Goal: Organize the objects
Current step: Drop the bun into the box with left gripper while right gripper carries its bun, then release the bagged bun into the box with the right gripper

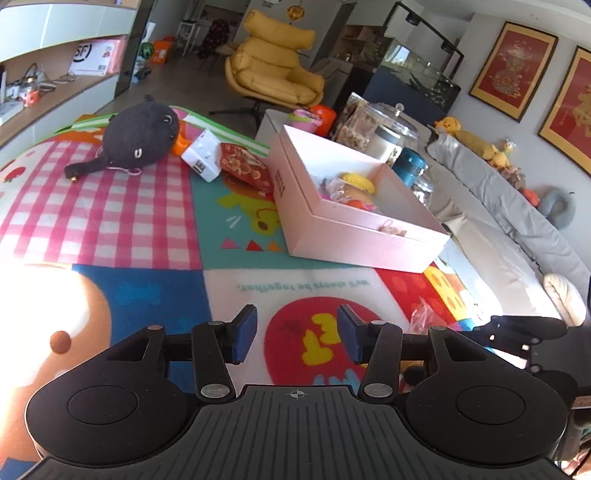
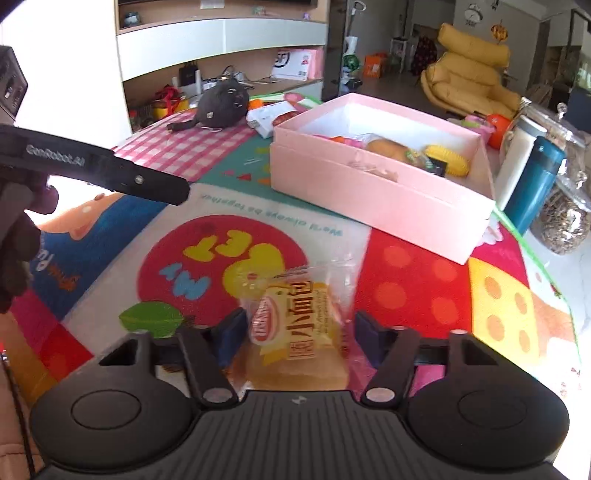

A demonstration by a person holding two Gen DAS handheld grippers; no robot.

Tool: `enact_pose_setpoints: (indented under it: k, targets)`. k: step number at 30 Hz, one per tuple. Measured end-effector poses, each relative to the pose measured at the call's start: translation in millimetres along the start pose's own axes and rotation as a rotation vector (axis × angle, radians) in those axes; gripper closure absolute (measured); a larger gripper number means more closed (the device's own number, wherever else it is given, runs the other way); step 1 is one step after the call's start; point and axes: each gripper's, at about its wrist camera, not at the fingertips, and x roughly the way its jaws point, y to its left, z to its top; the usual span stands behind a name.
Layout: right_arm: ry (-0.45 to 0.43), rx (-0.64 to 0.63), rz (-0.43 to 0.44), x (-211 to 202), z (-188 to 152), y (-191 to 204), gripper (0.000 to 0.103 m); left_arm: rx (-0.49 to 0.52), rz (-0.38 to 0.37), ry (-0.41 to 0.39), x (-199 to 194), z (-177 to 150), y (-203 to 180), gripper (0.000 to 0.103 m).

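A wrapped bread bun [image 2: 295, 325] lies on the colourful play mat [image 2: 413, 273] between the fingers of my right gripper [image 2: 299, 332]. The pads stand just off its sides, so the jaws are open around it. My left gripper [image 1: 297, 334] hovers open over the mat's red circle with nothing between its fingers. A pink box [image 1: 354, 236] with several small toys and snacks inside stands ahead, also seen as the pink box [image 2: 369, 192] in the right wrist view. A black plush [image 1: 140, 136], a white carton [image 1: 203, 155] and a red snack bag [image 1: 245, 166] lie on the far side.
A teal bottle [image 2: 532, 184] and glass jars [image 2: 565, 214] stand right of the box. A grey sofa [image 1: 498, 221] runs along the right, a yellow armchair [image 1: 273, 70] stands behind. Shelves [image 2: 221, 33] line the far wall. Strong sunlight washes out the mat's left part.
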Motion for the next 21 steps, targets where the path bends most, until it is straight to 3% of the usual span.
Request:
enact_pose_setpoints:
  k: [4,9,11,13,15,21]
  targets:
    - [-0.077,0.066,-0.011,-27,36,-14,0.051,-0.034,-0.015,-0.010,-3,-3,15,0.051]
    - [-0.235,0.200,-0.178,-41,111,-65,0.048,-0.072,-0.034,0.008,2,-9,23,0.051]
    - [-0.252,0.272,-0.205,-29,129,-87,0.008,-0.070,-0.039,0.008,1,-11,24,0.051]
    - [-0.257,0.344,-0.235,-20,130,-98,0.006,-0.052,-0.036,-0.005,-3,-13,25,0.051]
    - [-0.252,0.327,-0.214,-14,118,-89,0.006,-0.028,-0.015,-0.015,-6,-15,26,0.051]
    - [-0.259,0.070,-0.247,0,62,-7,0.004,-0.024,0.012,-0.018,1,-12,29,0.051]
